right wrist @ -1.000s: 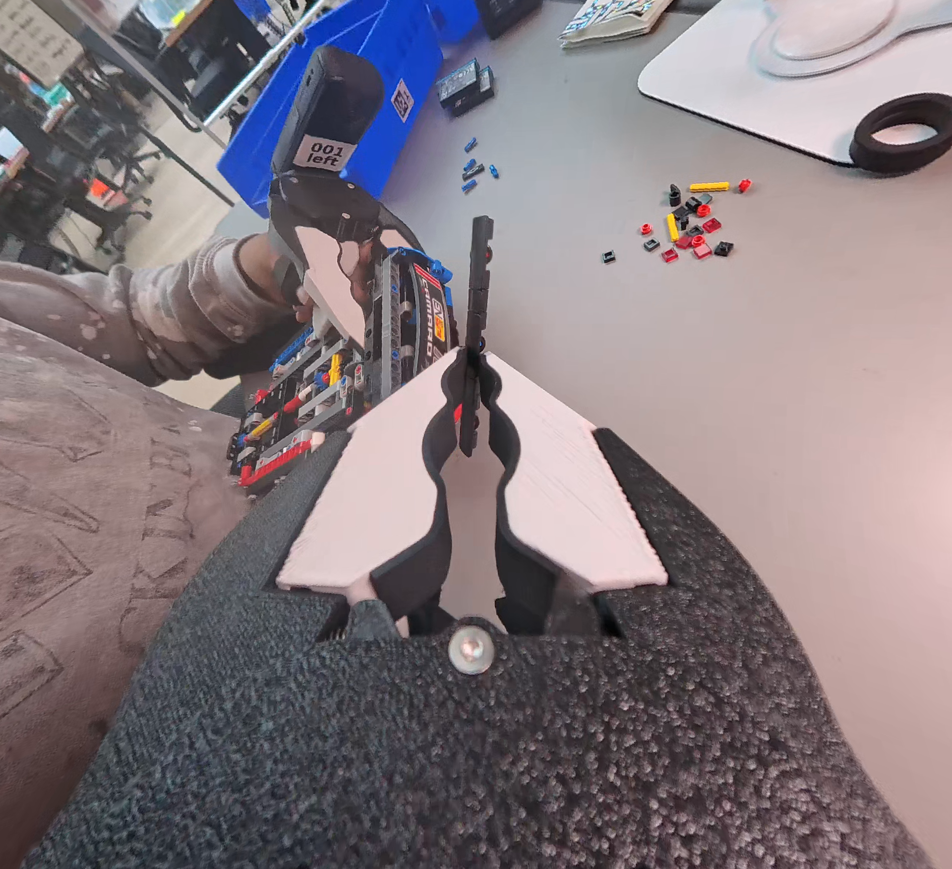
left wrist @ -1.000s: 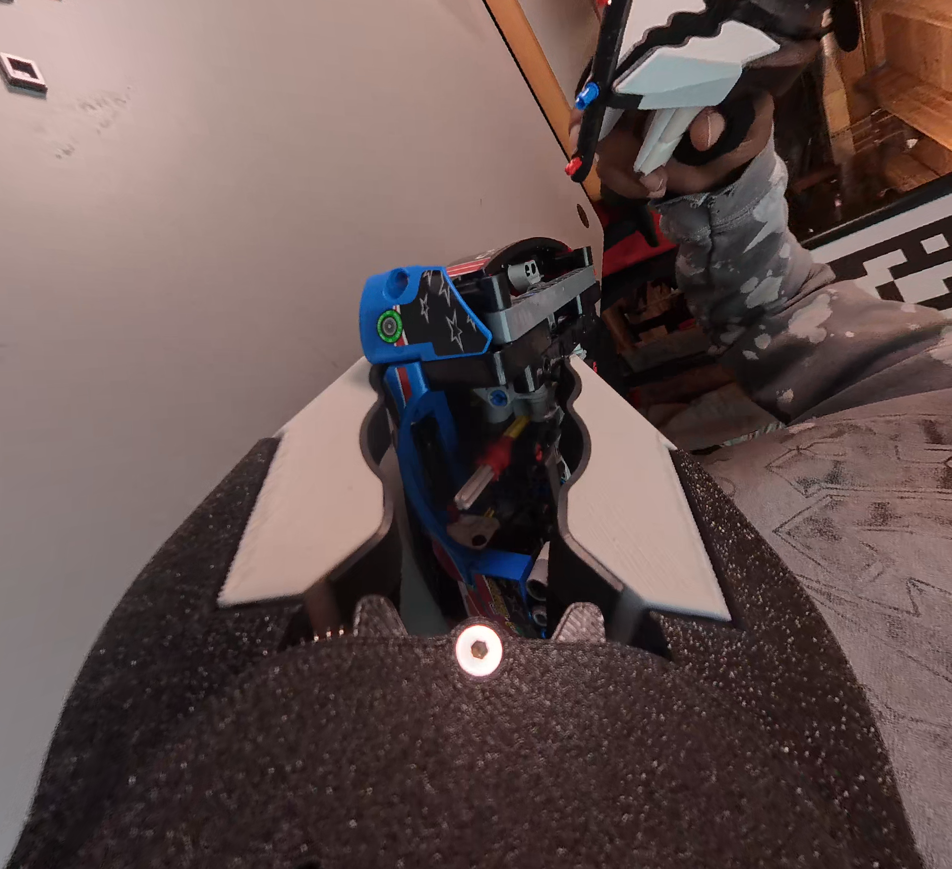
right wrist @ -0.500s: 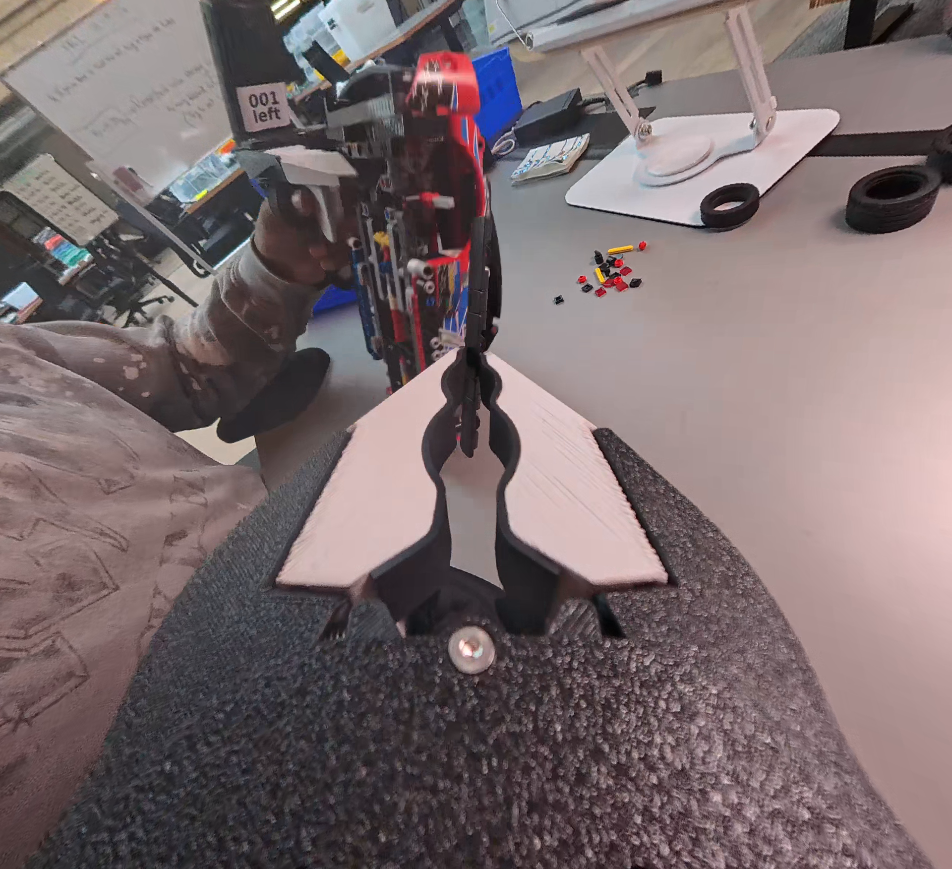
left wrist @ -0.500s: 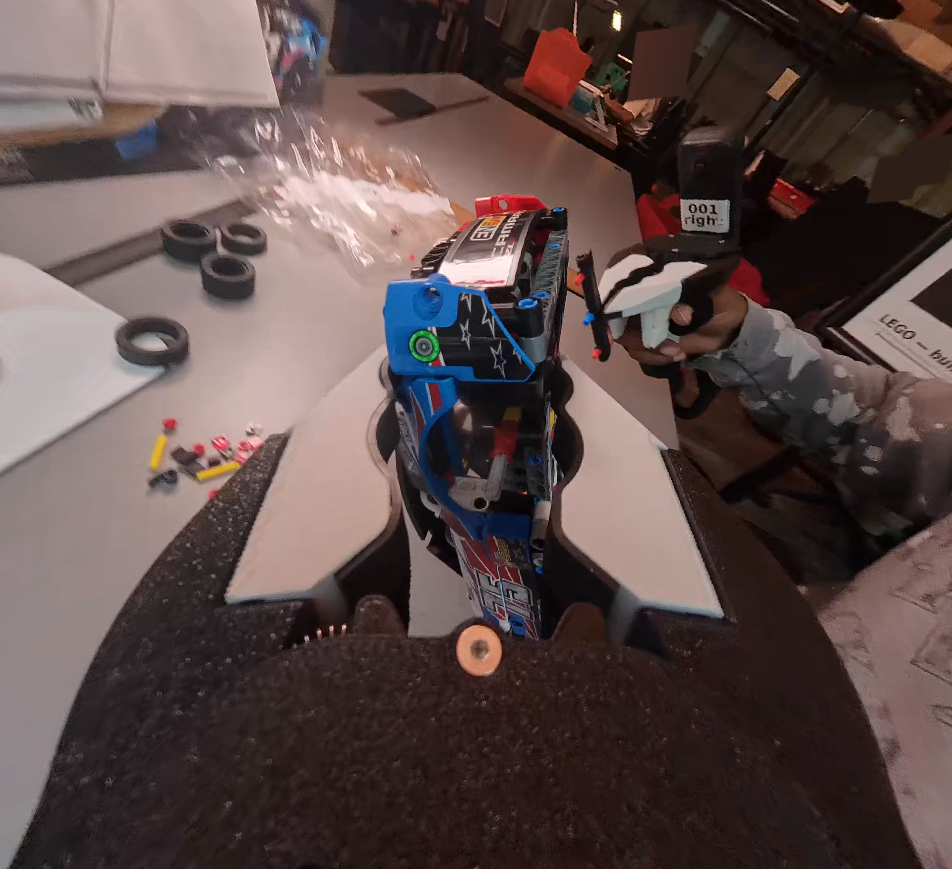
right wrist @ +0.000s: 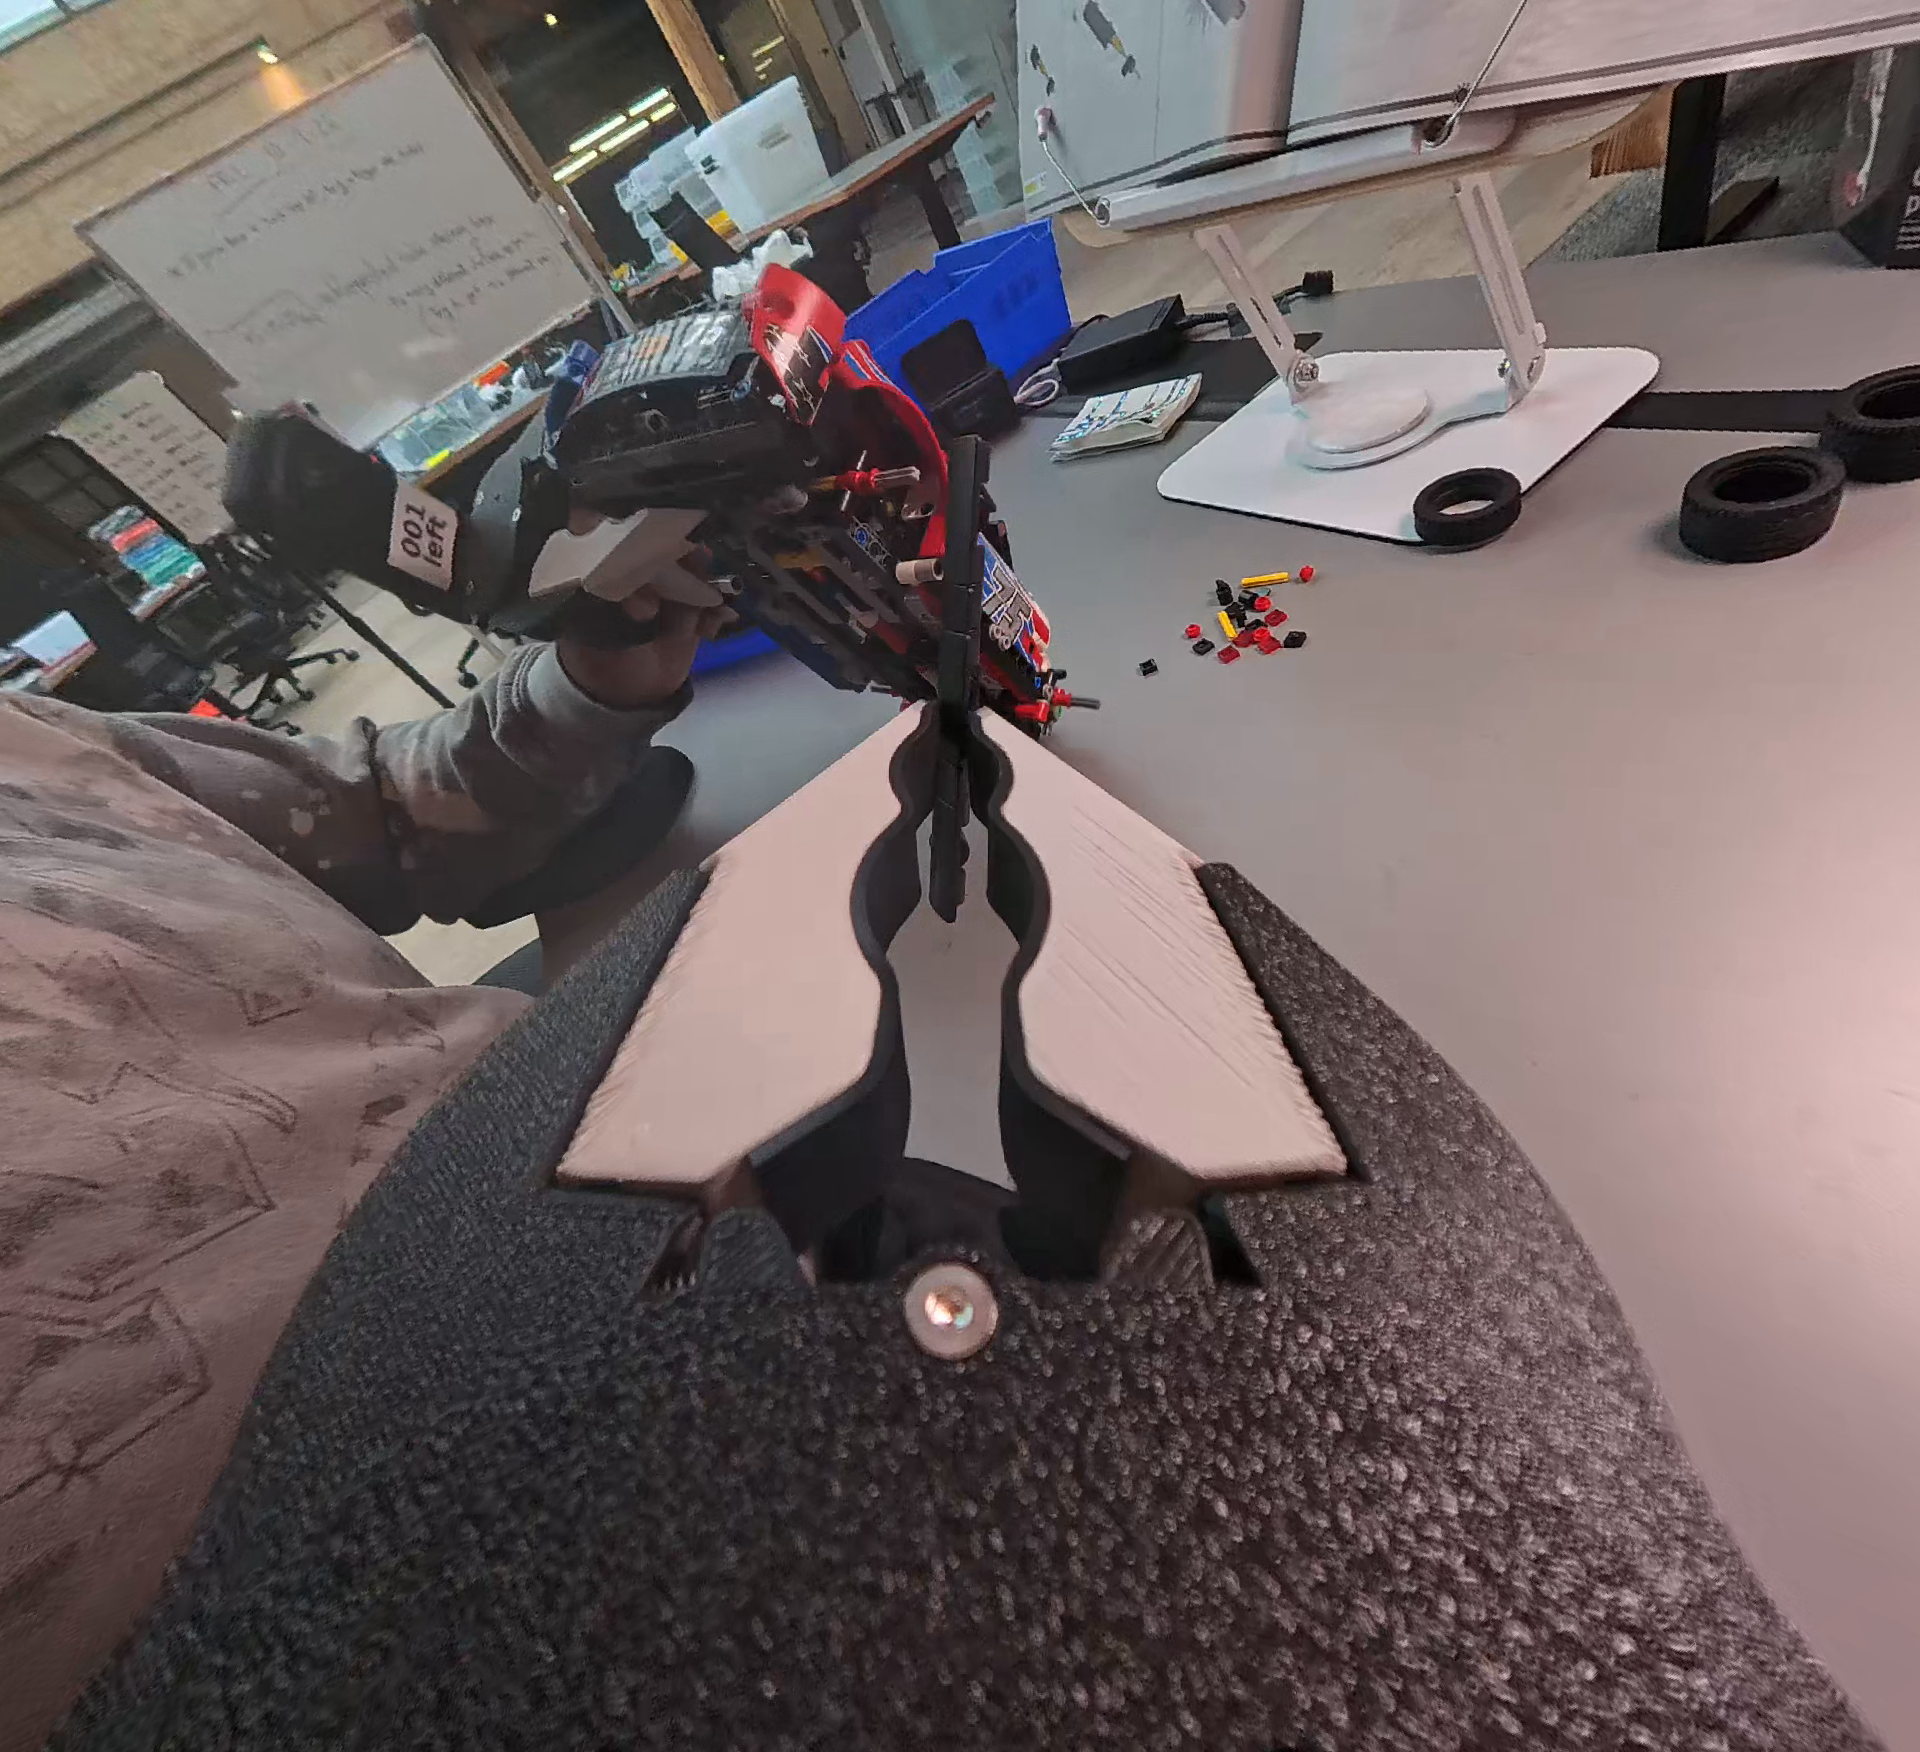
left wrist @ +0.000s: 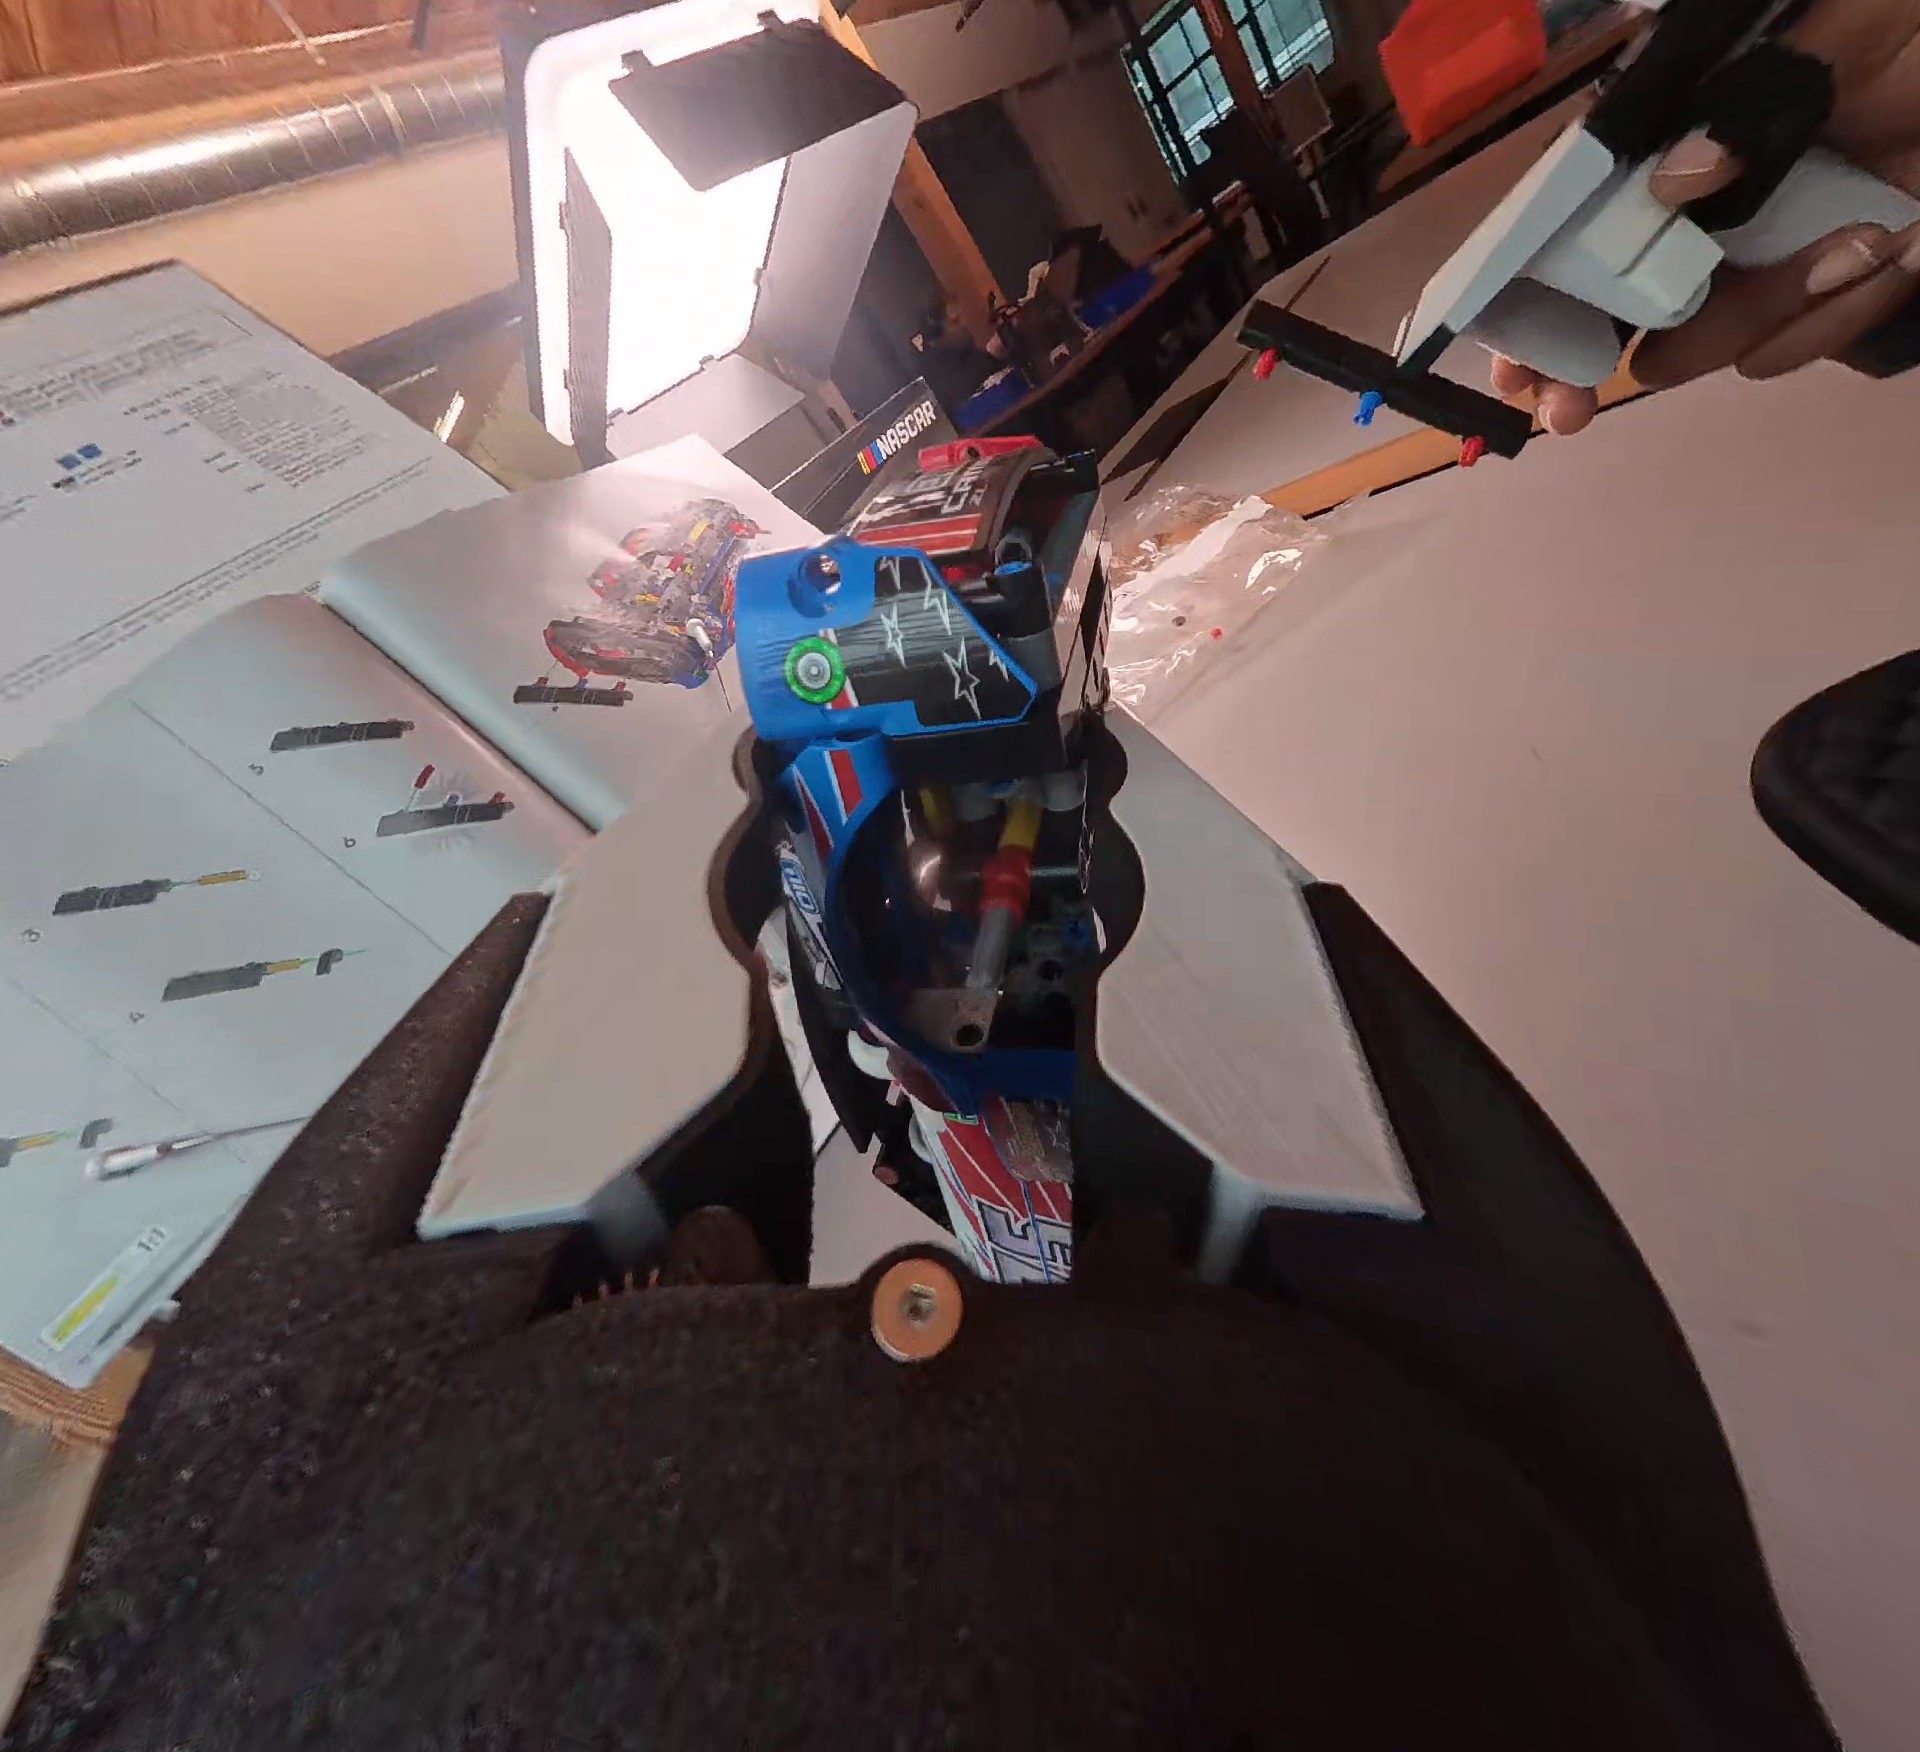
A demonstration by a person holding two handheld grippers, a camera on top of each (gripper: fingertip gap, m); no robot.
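My left gripper point(left wrist: 925, 746) is shut on a blue, red and black brick-built race car point(left wrist: 935, 663), held in the air above the grey table. The car also shows in the right wrist view point(right wrist: 769, 455), tilted, with the left gripper point(right wrist: 613, 559) clamped on it. My right gripper point(right wrist: 951, 726) is shut on a long black beam point(right wrist: 958, 580) with red and blue pins, held upright just in front of the car. In the left wrist view the right gripper point(left wrist: 1455, 331) and its beam point(left wrist: 1382, 393) are at the upper right, apart from the car.
An open instruction booklet point(left wrist: 312, 767) rests on a white stand point(right wrist: 1403, 414). Black tyres point(right wrist: 1756, 507) and a scatter of small red, black and yellow pieces point(right wrist: 1247, 622) lie on the table point(right wrist: 1558, 871). Blue bins point(right wrist: 966, 300) stand behind. A clear plastic bag point(left wrist: 1195, 559) lies beyond the car. Across from one pair of fingers to the other is roughly 20 cm.
My left gripper has swung the car up and tilted it, so the booklet and ceiling are now in its view. The right gripper keeps the beam and now sits closer to the car.
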